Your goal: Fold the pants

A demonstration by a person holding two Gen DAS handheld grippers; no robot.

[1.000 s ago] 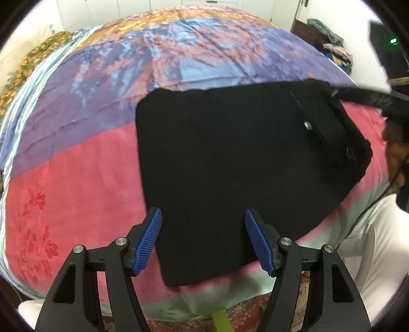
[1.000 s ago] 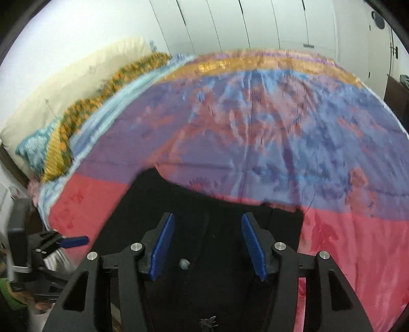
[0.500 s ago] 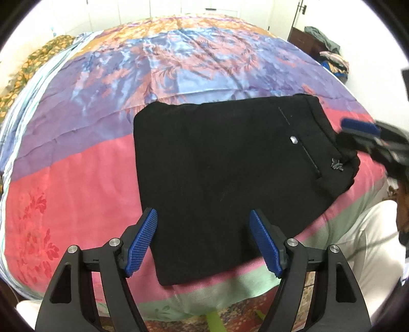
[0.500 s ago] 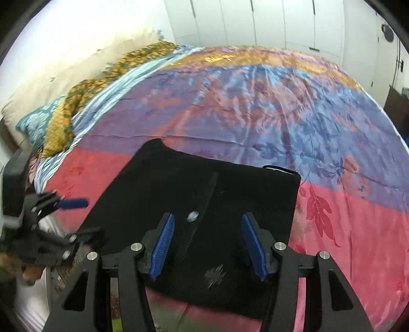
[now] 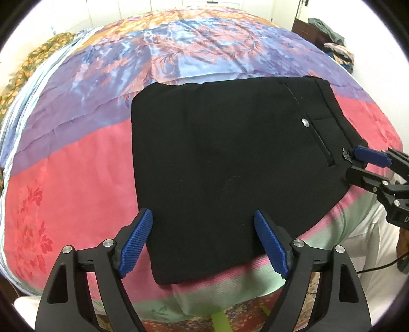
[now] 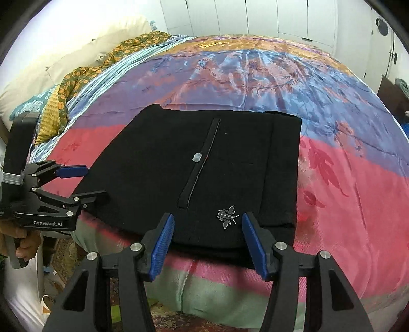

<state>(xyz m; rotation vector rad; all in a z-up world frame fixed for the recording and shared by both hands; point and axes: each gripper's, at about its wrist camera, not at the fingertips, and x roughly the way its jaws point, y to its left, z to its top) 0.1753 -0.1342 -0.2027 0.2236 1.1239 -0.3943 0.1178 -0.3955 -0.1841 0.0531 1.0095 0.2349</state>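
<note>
The black pants [image 5: 230, 163] lie folded into a flat rectangle near the bed's front edge. A back pocket with a silver button [image 5: 305, 122] and a small silver emblem [image 6: 227, 215] face up, waistband to the right [image 6: 281, 166]. My left gripper [image 5: 204, 242] is open and empty, just above the fold's near left corner. My right gripper [image 6: 207, 242] is open and empty at the waistband end's near edge. Each gripper also shows in the other's view, the right one [image 5: 368, 163] and the left one [image 6: 74, 184].
The bed [image 6: 358, 178] has a colourful pink, purple and blue floral bedspread. Pillows and a yellow patterned cloth [image 6: 76, 84] lie at its head. White wardrobe doors [image 6: 255, 18] stand behind. A dark stand with clothes [image 5: 329, 38] is at the far right. Patterned floor shows below the bed edge.
Both grippers have drawn back from the pants toward the bed's front edge. The right gripper, earlier over the waistband, now sits at its near edge. The pants lie still.
</note>
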